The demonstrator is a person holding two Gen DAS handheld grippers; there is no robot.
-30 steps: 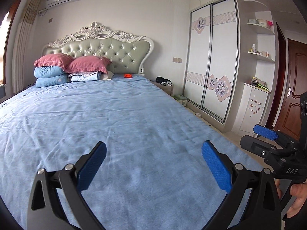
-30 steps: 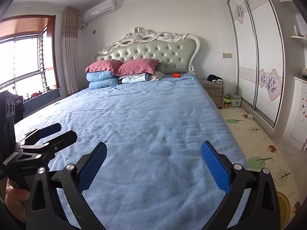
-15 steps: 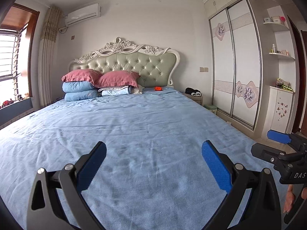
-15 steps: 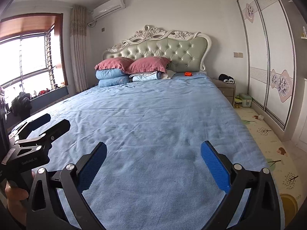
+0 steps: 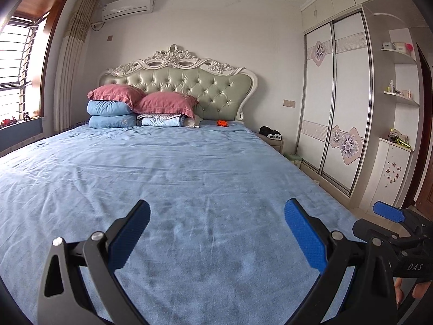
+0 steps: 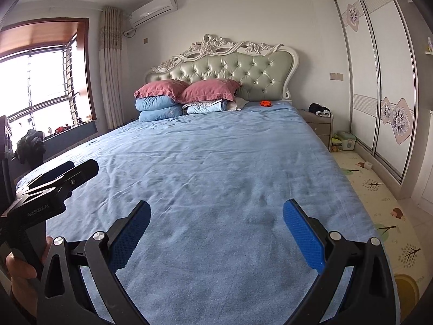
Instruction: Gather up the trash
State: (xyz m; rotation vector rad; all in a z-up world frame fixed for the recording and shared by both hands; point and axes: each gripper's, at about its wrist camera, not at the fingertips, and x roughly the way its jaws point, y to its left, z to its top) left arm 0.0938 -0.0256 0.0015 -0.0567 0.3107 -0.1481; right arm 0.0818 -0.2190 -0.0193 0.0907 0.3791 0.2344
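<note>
Left wrist view: left gripper (image 5: 216, 233) spread wide and empty above the near end of the blue bed (image 5: 189, 178); small orange object (image 5: 222, 123) lies far off on the sheet by the headboard (image 5: 189, 89), right of the stacked pillows (image 5: 140, 107); right gripper (image 5: 389, 216) at right edge. Right wrist view: right gripper (image 6: 216, 233) likewise released, holding nothing; orange object (image 6: 265, 103) at the far end; left gripper (image 6: 58, 173) at left, its jaws' state unclear here; wardrobe (image 6: 379, 81) at right.

left hand-held gripper (image 5: 216, 233) spread, right hand-held gripper (image 6: 216, 233) apparently likewise
</note>
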